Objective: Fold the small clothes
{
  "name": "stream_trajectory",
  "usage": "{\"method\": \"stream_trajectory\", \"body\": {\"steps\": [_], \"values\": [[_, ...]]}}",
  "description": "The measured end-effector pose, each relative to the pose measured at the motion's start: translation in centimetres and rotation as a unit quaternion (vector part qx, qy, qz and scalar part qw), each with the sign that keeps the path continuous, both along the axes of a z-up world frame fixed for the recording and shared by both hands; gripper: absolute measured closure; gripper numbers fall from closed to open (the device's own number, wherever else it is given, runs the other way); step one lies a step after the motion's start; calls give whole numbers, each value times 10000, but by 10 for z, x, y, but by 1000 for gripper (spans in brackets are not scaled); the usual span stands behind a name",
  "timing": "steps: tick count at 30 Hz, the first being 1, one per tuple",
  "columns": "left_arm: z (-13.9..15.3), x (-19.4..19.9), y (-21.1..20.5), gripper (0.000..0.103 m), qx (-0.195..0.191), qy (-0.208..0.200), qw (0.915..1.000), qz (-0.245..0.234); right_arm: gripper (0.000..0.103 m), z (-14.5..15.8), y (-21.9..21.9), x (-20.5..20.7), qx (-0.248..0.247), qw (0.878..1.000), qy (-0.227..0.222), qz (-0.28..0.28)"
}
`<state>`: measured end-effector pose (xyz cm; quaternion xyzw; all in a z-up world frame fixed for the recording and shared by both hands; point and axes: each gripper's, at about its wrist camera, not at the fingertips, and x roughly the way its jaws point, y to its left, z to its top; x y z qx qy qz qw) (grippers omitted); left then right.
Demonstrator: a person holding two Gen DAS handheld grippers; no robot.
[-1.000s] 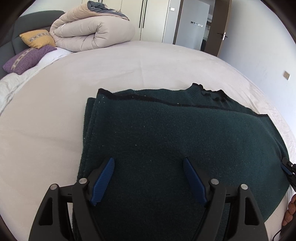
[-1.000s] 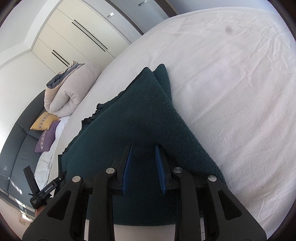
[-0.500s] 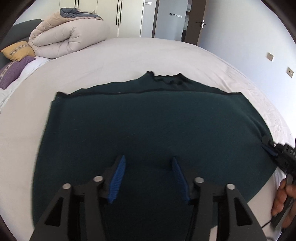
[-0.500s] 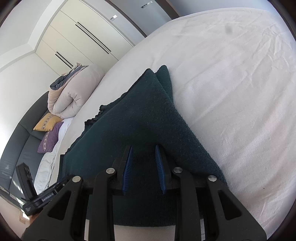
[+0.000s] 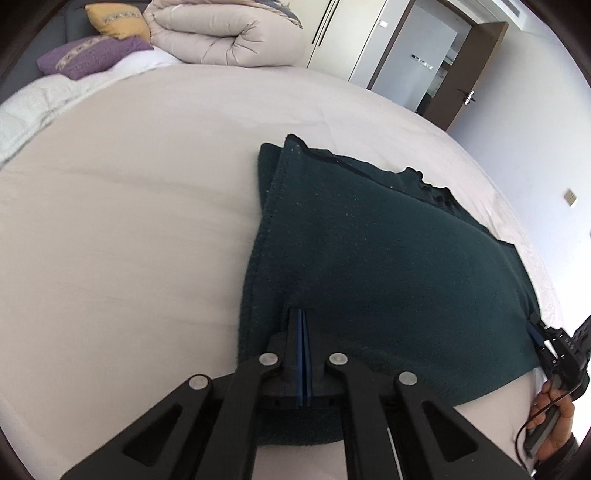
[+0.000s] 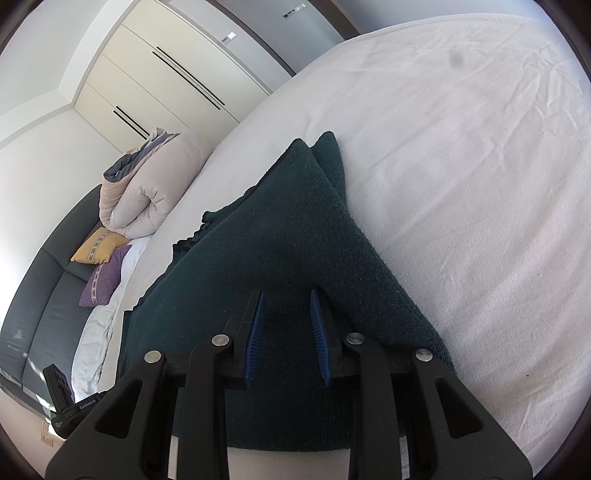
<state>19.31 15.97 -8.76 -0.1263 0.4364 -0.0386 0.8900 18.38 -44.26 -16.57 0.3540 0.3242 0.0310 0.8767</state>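
Note:
A dark green knitted sweater [image 5: 388,266] lies folded flat on the white bed sheet [image 5: 129,240], neckline toward the far side. My left gripper [image 5: 302,317] is near the sweater's left near corner. Its blue pads are pressed together, with a small pucker of knit at their tips. My right gripper [image 6: 286,302] is at the opposite, right end of the sweater [image 6: 280,240], pads a narrow gap apart with dark knit filling the space between them. In the left wrist view the right gripper [image 5: 535,334] bites the sweater's right edge, held by a hand [image 5: 554,424].
A rolled beige duvet [image 5: 225,33], a yellow pillow [image 5: 118,18] and a purple pillow [image 5: 92,55] lie at the bed's far end against a dark headboard [image 6: 37,295]. White wardrobes [image 6: 166,85] and an open door [image 5: 469,66] stand beyond the bed.
My left gripper's jaws went from wide apart to closed, and that hand slid toward the sweater's left edge. The right gripper has kept still with the same narrow gap.

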Motion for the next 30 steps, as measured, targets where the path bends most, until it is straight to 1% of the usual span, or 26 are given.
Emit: {"method": "stream_trajectory", "body": {"steps": [1, 3, 5, 6, 8, 10, 12, 14, 16, 17, 18, 20, 21, 22, 23, 24, 25, 26, 28, 30], "values": [[3, -2, -4, 98, 92, -8, 10000, -11, 80, 0, 0, 0, -2, 10000, 0, -1], [12, -6, -13, 87, 252, -96, 9996, -100, 80, 0, 0, 0, -3, 10000, -2, -2], [21, -6, -26, 48, 469, -250, 9984, -183, 80, 0, 0, 0, -6, 10000, -7, -5], [28, -6, -34, 42, 526, -411, 9975, -225, 80, 0, 0, 0, 1, 10000, -11, -5], [41, -2, -48, 29, 479, -670, 9961, -329, 80, 1, 0, -1, 20, 10000, -35, -8], [47, 8, -63, 25, 388, -787, 9952, -435, 80, 2, 0, -1, 26, 10000, -52, -8], [50, 22, -79, 25, 414, -822, 9943, -530, 78, 4, 2, -1, 10, 10000, -77, 12], [48, 37, -94, 25, 552, -835, 9930, -629, 78, 5, 3, 0, -36, 10000, -55, 15], [41, 55, -107, 25, 780, -697, 9919, -719, 77, 9, 4, 2, -57, 10000, -1, 59], [36, 63, -110, 25, 870, -640, 9914, -741, 75, 12, 5, 3, -77, 9999, 57, 141], [34, 68, -111, 25, 938, -619, 9910, -724, 72, 15, 7, 4, -87, 9997, 89, 202], [25, 77, -105, 25, 1109, -521, 9907, -592, 45, 30, 14, 5, -93, 9994, 53, 314], [15, 83, -98, 25, 1194, -328, 9911, -480, 41, 41, 18, 6, -107, 9994, -61, 309], [4, 89, -93, 19, 1132, -171, 9925, -438, 38, 52, 23, 8, -105, 9991, -225, 354], [-2, 91, -87, 16, 893, -179, 9949, -437, 37, 61, 29, 11, -113, 9984, -357, 427], [-7, 90, -77, 15, 560, -275, 9971, -425, 36, 72, 37, 19, -138, 9972, -479, 553], [-8, 90, -74, 15, 457, -288, 9977, -422, 31, 80, 46, 28, -154, 9961, -511, 702], [-7, 90, -77, 14, 550, -296, 9971, -427, 29, 85, 56, 40, -170, 9948, -485, 883], [-7, 89, -86, 13, 821, -293, 9952, -446, 29, 89, 76, 63, -193, 9919, -372, 1196], [-8, 90, -84, 13, 725, -311, 9959, -443, 29, 84, 88, 83, -177, 9905, -213, 1350]]}}
